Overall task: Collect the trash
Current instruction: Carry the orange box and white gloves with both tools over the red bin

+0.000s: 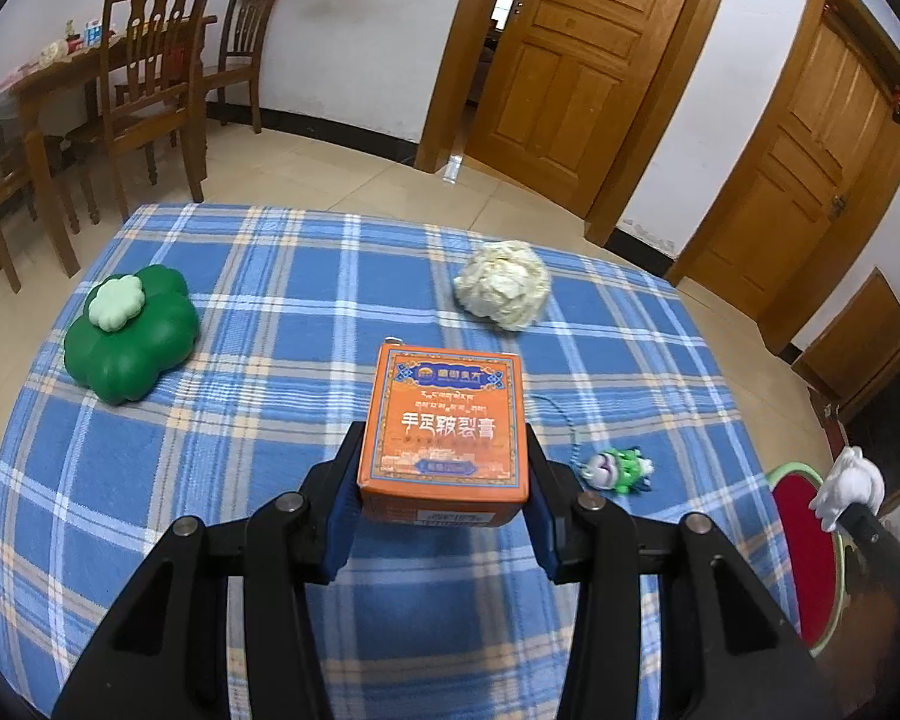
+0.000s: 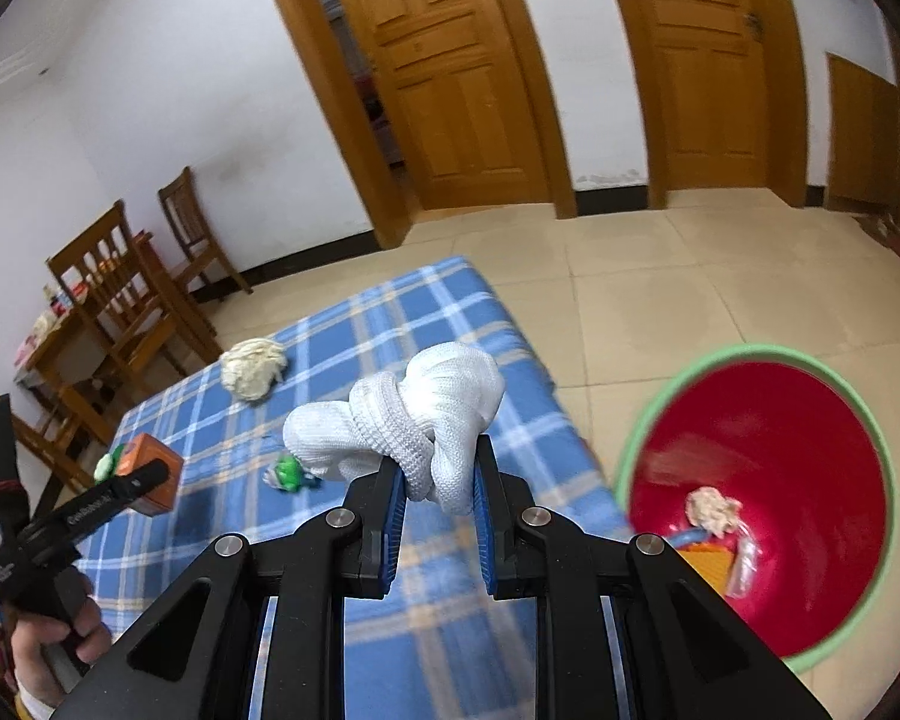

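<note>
Two grippers each carry one piece of trash. The left gripper (image 1: 444,480) pinches an orange box (image 1: 441,429) above the checked tablecloth (image 1: 240,372). The right gripper (image 2: 435,489) pinches a knotted white glove (image 2: 408,420) beside the table edge, near the red bin (image 2: 768,450) on the floor, which already contains some trash. I judge the step in hand is carrying; the next move needs each load brought over the bin before the fingers spread. The box lies flat, its long axis pointing away from the left gripper. A crumpled paper ball (image 1: 503,285) waits on the cloth.
</note>
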The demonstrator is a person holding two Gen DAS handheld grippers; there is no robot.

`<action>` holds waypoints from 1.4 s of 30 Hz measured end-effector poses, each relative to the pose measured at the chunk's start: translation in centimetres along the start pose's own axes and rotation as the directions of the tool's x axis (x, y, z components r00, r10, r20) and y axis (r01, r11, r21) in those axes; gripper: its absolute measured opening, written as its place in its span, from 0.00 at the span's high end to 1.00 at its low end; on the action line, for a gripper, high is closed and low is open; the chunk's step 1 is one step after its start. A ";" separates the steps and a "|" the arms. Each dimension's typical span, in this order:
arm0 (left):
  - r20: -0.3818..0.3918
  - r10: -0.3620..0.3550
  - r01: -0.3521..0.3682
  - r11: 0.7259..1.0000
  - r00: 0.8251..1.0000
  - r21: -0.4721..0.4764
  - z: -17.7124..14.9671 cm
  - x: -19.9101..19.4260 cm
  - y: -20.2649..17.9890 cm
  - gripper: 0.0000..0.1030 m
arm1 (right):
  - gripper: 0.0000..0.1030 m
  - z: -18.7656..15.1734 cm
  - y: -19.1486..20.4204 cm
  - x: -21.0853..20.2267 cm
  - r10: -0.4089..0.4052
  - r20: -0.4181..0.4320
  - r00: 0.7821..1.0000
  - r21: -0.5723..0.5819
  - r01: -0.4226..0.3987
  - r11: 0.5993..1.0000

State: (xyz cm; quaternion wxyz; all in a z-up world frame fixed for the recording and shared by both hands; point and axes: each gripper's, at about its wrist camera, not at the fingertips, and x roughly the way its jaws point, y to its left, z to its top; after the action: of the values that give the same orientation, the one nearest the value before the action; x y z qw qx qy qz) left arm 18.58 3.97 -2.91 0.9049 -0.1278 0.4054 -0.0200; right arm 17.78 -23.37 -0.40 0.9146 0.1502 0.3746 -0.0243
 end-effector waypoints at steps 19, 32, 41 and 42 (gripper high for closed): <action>-0.021 -0.106 0.108 0.981 0.994 0.161 -2.1 -2.5 -9.0 0.54 | 0.80 -2.6 -9.3 -3.4 -0.085 -0.007 0.996 0.185 0.085 0.979; -0.108 -0.185 0.208 0.938 0.977 0.276 -4.7 -2.0 -16.4 0.54 | 0.78 -4.6 -14.9 -4.5 -0.124 -0.038 0.992 0.288 0.130 0.949; -0.155 -0.207 0.250 0.900 0.966 0.358 -6.6 -1.5 -21.0 0.54 | 0.72 -5.6 -17.9 -4.4 -0.124 -0.070 0.990 0.352 0.141 0.925; -0.160 -0.207 0.253 0.895 0.965 0.367 -6.8 -1.4 -21.5 0.54 | 0.71 -5.7 -18.1 -4.5 -0.126 -0.073 0.989 0.357 0.144 0.923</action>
State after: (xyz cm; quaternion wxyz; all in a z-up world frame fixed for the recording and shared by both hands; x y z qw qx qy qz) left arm 14.09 -18.09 -0.93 0.8783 0.0064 0.4278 -0.2135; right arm 7.90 -39.33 -5.78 0.8582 0.2903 0.3953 -0.1519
